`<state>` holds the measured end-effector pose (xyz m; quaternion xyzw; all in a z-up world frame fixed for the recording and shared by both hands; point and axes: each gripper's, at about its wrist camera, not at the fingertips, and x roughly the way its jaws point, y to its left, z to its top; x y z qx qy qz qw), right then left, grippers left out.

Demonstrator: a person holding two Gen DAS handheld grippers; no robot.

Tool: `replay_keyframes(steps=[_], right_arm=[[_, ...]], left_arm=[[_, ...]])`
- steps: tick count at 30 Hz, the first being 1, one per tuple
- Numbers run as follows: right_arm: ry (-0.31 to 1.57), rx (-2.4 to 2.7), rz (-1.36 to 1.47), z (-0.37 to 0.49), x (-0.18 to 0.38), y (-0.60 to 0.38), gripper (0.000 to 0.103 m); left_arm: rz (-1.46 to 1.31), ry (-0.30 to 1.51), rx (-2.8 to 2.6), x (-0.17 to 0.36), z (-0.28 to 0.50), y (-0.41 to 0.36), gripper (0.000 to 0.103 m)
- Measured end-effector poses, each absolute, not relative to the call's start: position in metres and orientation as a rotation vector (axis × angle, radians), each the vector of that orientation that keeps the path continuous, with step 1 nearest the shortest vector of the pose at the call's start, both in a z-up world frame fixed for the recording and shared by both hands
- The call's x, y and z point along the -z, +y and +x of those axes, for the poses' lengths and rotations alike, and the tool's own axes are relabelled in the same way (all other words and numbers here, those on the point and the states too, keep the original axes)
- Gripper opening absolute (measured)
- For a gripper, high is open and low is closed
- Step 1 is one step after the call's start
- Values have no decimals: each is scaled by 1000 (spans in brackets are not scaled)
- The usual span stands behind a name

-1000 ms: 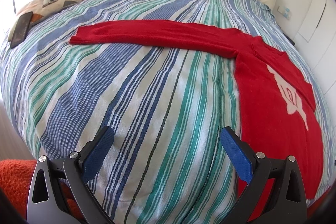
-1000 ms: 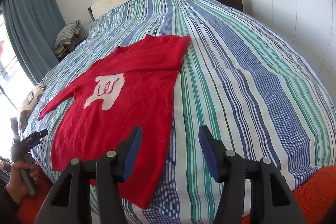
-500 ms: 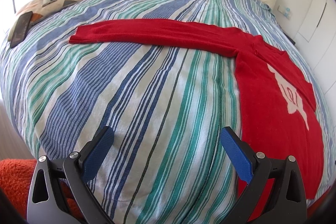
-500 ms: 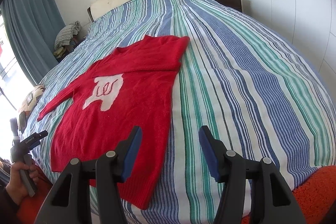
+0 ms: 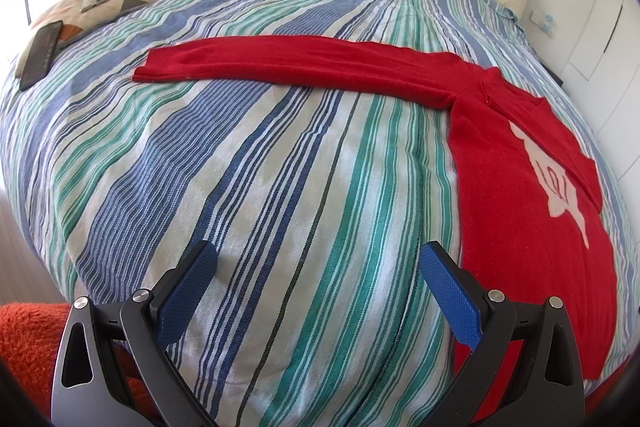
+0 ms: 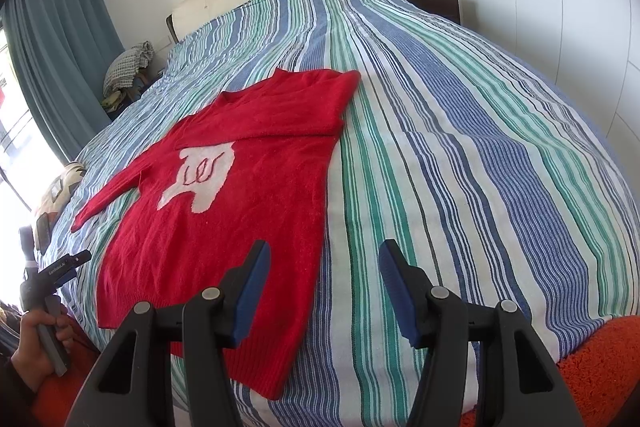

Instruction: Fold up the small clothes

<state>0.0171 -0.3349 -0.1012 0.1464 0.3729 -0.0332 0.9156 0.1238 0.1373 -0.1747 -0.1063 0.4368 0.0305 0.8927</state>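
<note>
One red sweater (image 6: 240, 195) lay face up on the striped bedspread (image 6: 460, 167), one sleeve already folded across its chest while the other sleeve (image 5: 300, 67) stretched flat toward the phone (image 5: 40, 55) on the pillow (image 5: 100, 1), so by my reckoning the folding was barely begun. Both the left gripper (image 5: 316, 279) and the right gripper (image 6: 324, 279) hovered at the near edge of the bed, jaws apart and holding nothing.
</note>
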Motion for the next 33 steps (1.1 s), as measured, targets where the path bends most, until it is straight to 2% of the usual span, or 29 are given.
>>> replay_keyframes(steps=[25, 29, 33], right_arm=[[769, 69, 303, 18, 102, -335, 57], [769, 73, 306, 17, 101, -335, 57], [769, 73, 309, 17, 101, -336, 57]], left_arm=[[-229, 913, -55, 175, 124, 138, 102], [-353, 918, 22, 164, 136, 161, 102], [-667, 852, -33, 151, 163, 246, 102]])
